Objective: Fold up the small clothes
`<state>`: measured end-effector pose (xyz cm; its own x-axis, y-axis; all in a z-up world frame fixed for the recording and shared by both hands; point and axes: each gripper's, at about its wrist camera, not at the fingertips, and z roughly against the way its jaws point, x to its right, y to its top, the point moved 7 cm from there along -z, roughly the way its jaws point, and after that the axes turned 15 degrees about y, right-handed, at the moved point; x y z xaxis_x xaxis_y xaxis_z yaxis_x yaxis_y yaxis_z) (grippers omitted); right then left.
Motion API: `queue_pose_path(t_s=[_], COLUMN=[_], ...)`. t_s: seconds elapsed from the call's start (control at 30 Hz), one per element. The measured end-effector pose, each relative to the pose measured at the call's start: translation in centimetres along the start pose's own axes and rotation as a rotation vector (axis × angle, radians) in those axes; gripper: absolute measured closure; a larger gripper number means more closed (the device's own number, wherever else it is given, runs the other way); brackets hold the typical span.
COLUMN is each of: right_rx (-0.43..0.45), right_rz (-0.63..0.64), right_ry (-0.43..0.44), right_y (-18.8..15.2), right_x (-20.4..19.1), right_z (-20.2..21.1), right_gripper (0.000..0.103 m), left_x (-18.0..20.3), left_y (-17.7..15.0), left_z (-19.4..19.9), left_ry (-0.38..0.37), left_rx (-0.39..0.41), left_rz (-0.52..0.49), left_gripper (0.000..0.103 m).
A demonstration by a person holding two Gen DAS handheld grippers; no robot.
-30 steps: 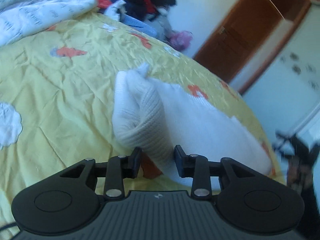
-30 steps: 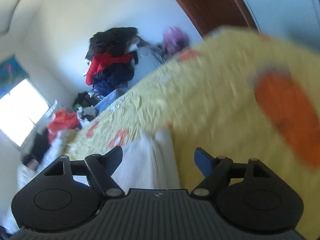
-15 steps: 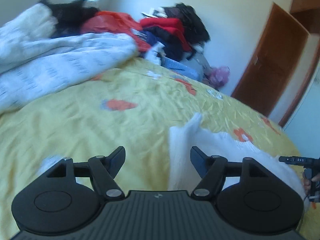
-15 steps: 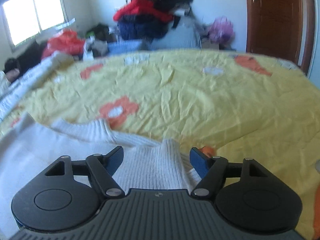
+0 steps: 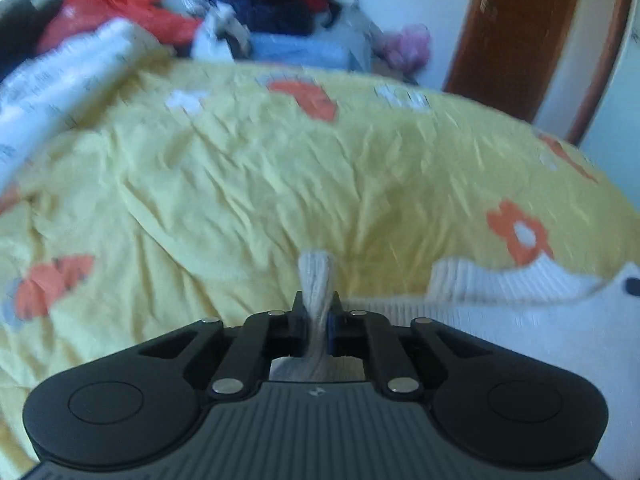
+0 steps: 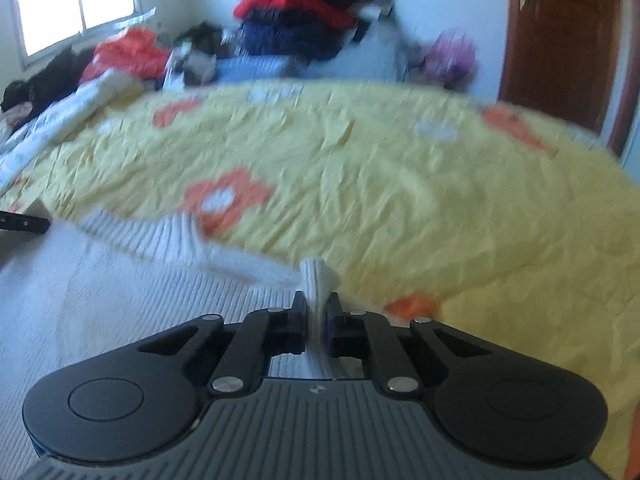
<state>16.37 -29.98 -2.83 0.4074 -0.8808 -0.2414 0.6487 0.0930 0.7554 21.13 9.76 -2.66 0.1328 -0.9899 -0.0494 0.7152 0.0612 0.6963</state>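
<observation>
My left hand-held gripper pinches ribbed edge of white knitted sweater; my right hand-held gripper pinches other edge, sweater lying on yellow flowered bedspread.

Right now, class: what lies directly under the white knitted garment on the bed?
The white knitted garment lies on the yellow flowered bedspread. An orange flower shows past its edge; anything beneath the knit is hidden.

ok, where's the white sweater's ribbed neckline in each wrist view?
Left wrist: right of centre, low, ribbed neckline beside the orange flower.
Right wrist: left of centre, ribbed neckline just below the orange flower.
Shared landmark: brown door at upper right in both.
</observation>
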Motion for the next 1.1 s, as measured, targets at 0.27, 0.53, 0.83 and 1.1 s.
queue_pose_path(t_s=[0.27, 0.53, 0.83, 1.1], right_rx=[0.032, 0.197, 0.003, 0.052], right_rz=[-0.108, -0.155, 0.03, -0.059], right_ry=[-0.03, -0.006, -0.06, -0.08], right_y=[-0.8, 0.6, -0.3, -1.4], right_x=[3.1, 0.5, -3.1, 0.6], right_z=[-1.0, 5.2, -2.9, -3.0], right_gripper=[0.091, 0.054, 0.037, 0.039], left_x=[-1.2, -0.3, 6.3, 5.1], left_y=[-1.5, -0.7, -3.7, -3.5], left_z=[-1.1, 7.7, 1.6, 0.4], left_ry=[0.11, 0.155, 0.131, 0.067], left_rx=[0.034, 0.255, 0.153, 0.098], left_rz=[0.038, -0.02, -0.202, -0.095], left_gripper=[0.092, 0.061, 0.033, 0.02])
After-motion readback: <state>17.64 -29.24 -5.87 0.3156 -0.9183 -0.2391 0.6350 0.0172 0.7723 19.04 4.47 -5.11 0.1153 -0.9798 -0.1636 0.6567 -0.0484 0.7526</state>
